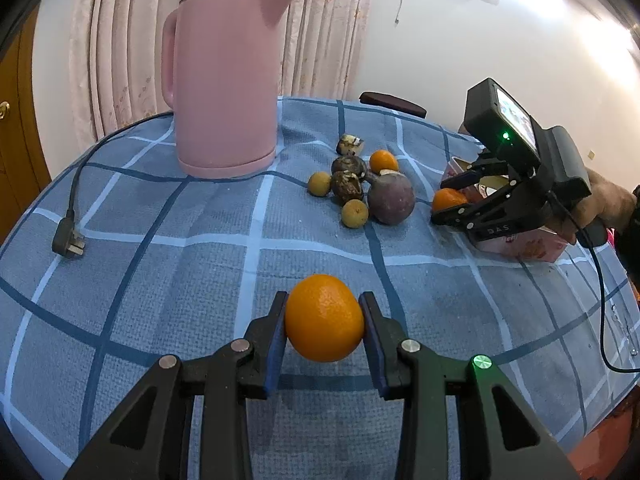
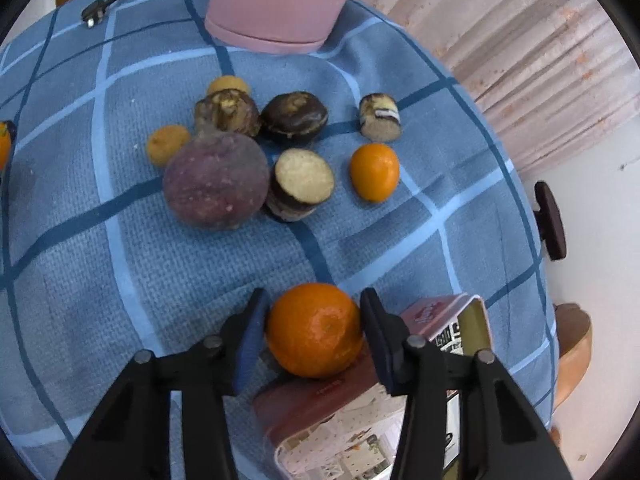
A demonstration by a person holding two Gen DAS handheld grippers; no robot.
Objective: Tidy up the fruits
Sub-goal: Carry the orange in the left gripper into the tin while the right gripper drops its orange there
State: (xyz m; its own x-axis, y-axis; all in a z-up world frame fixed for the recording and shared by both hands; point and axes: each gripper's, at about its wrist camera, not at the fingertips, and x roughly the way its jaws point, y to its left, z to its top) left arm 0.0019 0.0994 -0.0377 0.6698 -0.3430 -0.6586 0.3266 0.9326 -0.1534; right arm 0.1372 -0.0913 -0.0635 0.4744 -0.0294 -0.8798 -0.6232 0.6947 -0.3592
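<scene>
- Nearest the left wrist camera, the left gripper point(image 1: 324, 320) is clamped on an orange point(image 1: 324, 317), both blue pads pressed to its sides, held above the blue checked tablecloth point(image 1: 160, 280).
- Close under the right wrist camera, the right gripper point(image 2: 314, 330) has a mandarin point(image 2: 315, 330) between its jaws; the right pad touches the fruit and the left pad sits at its edge, so the grip looks closed on it. The mandarin hangs over the rim of a pink printed tin point(image 2: 340, 432) at the table's right side.
- Seen from the left, the right gripper point(image 1: 446, 204) holds that mandarin point(image 1: 448, 199) at the tin point(image 1: 528, 246), with a gloved hand point(image 1: 608, 204) on its handle.
- Farther on, mid-table, lies a loose cluster: a large purplish fruit point(image 2: 216, 180), a cut dark-skinned piece point(image 2: 300, 184) showing pale flesh just beside it, a small orange kumquat-like fruit point(image 2: 375, 172), two small tan round fruits point(image 1: 354, 213), and several dark brown pieces point(image 2: 294, 117).
- Behind the cluster stands a pink kettle point(image 1: 226, 80), its black cord ending in a plug point(image 1: 69, 240) lying on the cloth at left.
- Beyond the table hang pale patterned curtains point(image 1: 320, 40).
</scene>
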